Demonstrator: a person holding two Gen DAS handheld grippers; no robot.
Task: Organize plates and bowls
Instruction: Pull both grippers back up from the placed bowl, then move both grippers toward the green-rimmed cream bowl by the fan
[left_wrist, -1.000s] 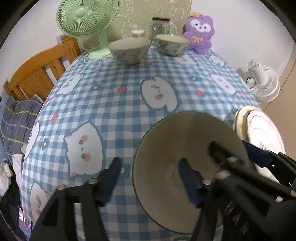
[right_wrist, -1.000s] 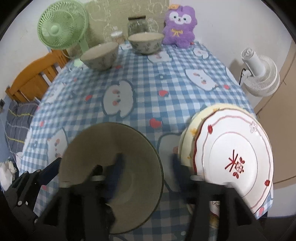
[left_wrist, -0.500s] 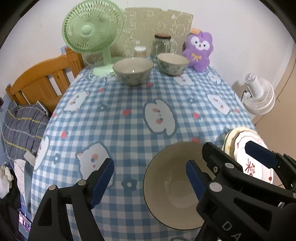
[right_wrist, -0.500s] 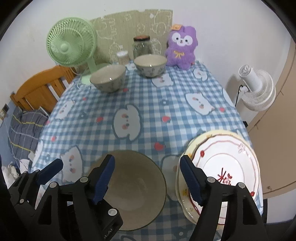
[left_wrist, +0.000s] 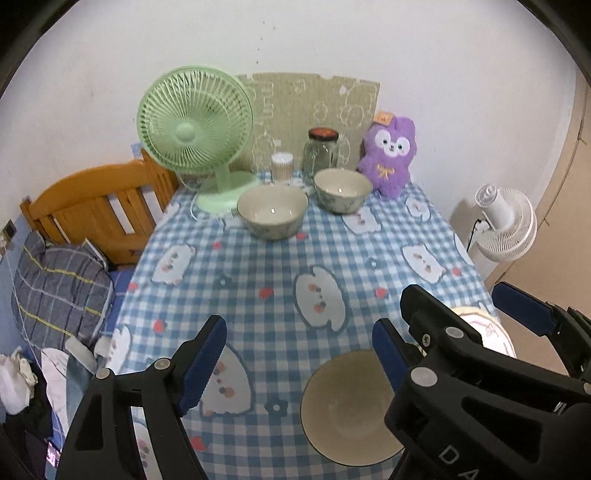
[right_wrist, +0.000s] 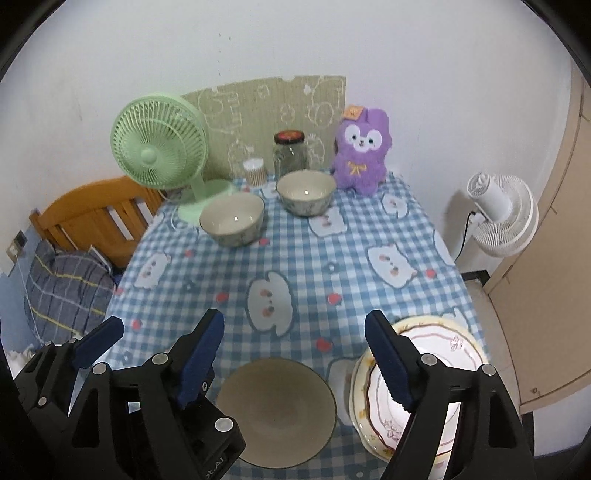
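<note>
A large beige bowl (left_wrist: 347, 406) (right_wrist: 277, 406) sits upright on the blue checked tablecloth (left_wrist: 280, 258) near the front edge. Right of it lies a stack of plates (right_wrist: 436, 354) (left_wrist: 480, 325), the top one white with a red rim. Two smaller patterned bowls (left_wrist: 273, 212) (left_wrist: 341, 188) stand apart at the far end. My left gripper (left_wrist: 295, 354) hovers above the table, open and empty. My right gripper (right_wrist: 295, 347) hangs beside it over the large bowl, its jaws opening with nothing between them.
At the far edge stand a green desk fan (left_wrist: 195, 125), a glass jar (left_wrist: 321, 151), a small swab container (left_wrist: 282, 166) and a purple plush toy (left_wrist: 388, 155). A wooden bed frame (left_wrist: 92, 206) with bedding is on the left. A white fan (right_wrist: 498, 210) stands on the floor at right.
Both grippers let go of the large bowl's rim, widened and rose well above it. The bowl stays on the cloth beside the plates.
</note>
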